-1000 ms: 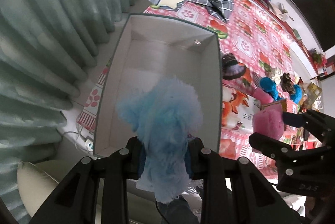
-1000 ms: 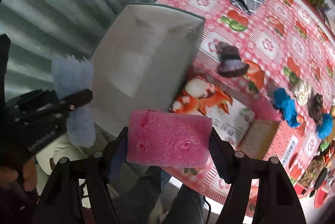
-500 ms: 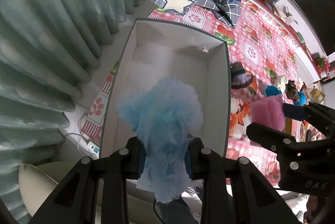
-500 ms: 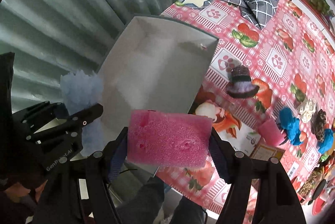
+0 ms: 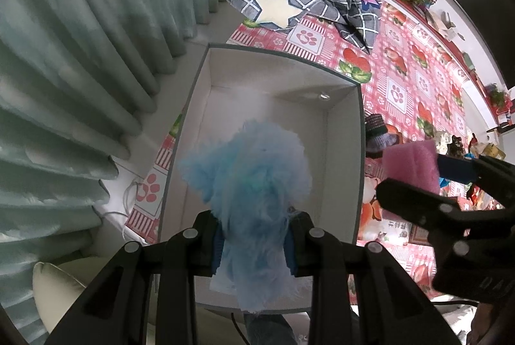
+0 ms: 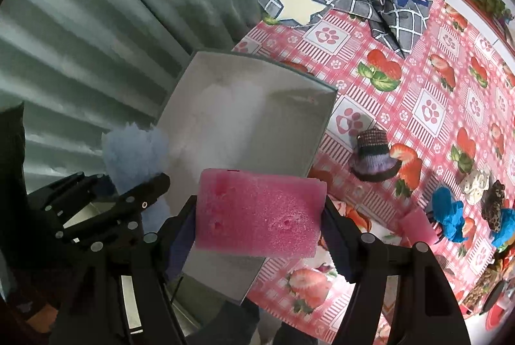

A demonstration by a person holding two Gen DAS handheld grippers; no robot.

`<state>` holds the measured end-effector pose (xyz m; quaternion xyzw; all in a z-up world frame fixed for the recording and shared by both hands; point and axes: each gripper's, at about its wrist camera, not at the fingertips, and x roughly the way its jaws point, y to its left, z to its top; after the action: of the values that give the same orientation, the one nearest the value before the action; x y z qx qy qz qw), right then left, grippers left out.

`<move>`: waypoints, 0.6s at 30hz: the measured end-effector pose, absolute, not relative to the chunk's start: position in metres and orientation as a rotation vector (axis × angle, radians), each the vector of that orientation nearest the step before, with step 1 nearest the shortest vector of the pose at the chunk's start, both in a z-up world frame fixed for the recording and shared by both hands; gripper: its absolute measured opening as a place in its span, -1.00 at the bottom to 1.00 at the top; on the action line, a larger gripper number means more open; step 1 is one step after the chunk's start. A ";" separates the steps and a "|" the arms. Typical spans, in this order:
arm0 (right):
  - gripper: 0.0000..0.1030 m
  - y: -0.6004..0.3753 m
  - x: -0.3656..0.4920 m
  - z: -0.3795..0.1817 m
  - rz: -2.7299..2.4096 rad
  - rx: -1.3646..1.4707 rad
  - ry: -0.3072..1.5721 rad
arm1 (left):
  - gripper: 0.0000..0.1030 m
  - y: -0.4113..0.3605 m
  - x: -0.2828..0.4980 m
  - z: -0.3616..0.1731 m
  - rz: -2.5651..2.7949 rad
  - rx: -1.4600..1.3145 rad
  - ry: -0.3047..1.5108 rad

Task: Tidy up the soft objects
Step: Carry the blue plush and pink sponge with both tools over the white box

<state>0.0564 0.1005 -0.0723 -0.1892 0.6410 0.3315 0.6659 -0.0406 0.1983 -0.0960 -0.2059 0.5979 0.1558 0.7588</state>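
Note:
My left gripper (image 5: 254, 243) is shut on a fluffy light-blue plush (image 5: 251, 180), held above the near half of a grey box (image 5: 193, 106) whose white inside holds nothing. My right gripper (image 6: 259, 213) is shut on a pink foam sponge (image 6: 259, 213), hanging over the box's (image 6: 323, 132) near right wall. In the left wrist view the sponge (image 5: 410, 163) and right gripper (image 5: 428, 180) sit just right of the box. In the right wrist view the plush (image 6: 133, 151) and left gripper (image 6: 141, 203) show at the left.
The box stands at the left edge of a table with a pink patterned cloth (image 6: 428, 81), beside a green curtain (image 5: 80, 61). A grey checked cloth with a star (image 5: 299, 0) lies at the far end. A knitted hat (image 6: 373, 155) and several small soft toys (image 6: 447, 213) lie to the right.
Both grippers have moved toward the box with their loads: the plush now hangs over its inside, and the sponge has come from the right to the box's wall.

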 end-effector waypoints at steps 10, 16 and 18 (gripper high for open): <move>0.41 0.109 0.074 -0.085 0.736 -0.387 1.491 | -0.37 0.204 -0.026 -0.108 0.349 -0.474 1.319; 0.41 0.116 0.079 -0.093 0.740 -0.368 1.519 | -0.37 0.205 -0.030 -0.118 0.347 -0.508 1.334; 0.41 0.118 0.081 -0.095 0.740 -0.363 1.526 | -0.33 0.205 -0.031 -0.119 0.345 -0.519 1.330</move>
<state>0.0805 0.1175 -0.0955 -0.1594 0.6709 0.3252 0.6471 -0.0311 0.2053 -0.1187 -0.2367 0.6069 0.1575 0.7422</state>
